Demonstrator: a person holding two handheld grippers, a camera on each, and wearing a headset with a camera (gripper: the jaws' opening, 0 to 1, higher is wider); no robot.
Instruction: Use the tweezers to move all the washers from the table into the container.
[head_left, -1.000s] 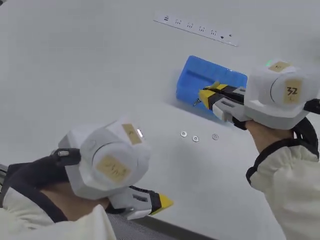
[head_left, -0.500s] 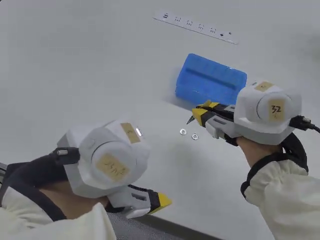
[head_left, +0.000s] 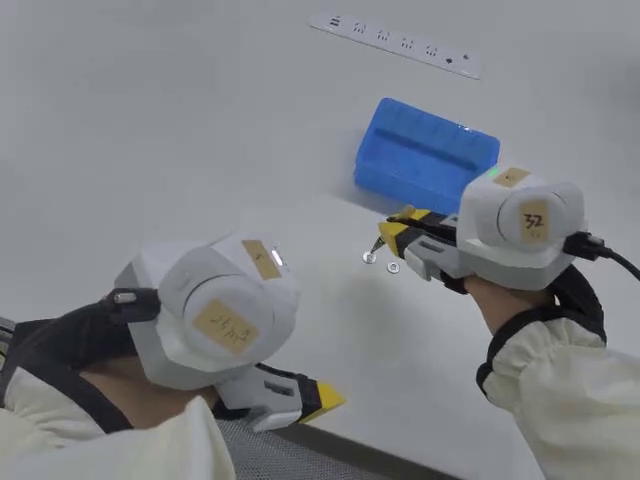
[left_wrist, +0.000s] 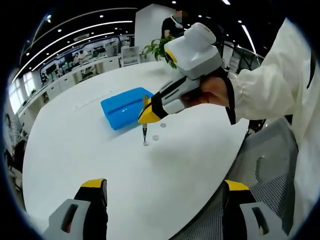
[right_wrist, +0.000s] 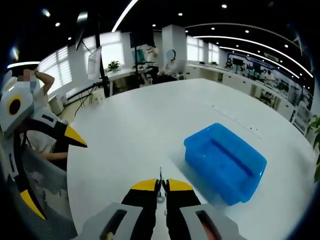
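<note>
White table (right_wrist: 130, 130), bright open-plan office (right_wrist: 210, 52)

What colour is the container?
The container is blue, clearest in the right gripper view.

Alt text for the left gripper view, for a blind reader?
The right gripper holds tweezers tip-down over a washer on the white table, two more washers beside it and the blue container behind. The left gripper is open in the foreground.

- your tweezers (left_wrist: 144, 132): thin, dark, pinched in your right gripper (head_left: 392, 232), tip down at the end washer (left_wrist: 146, 143).
- washers (left_wrist: 155, 137): three small silver rings, flat, in a row near the container (head_left: 425, 160).
- container: blue rectangular tub, open, upright.
</note>
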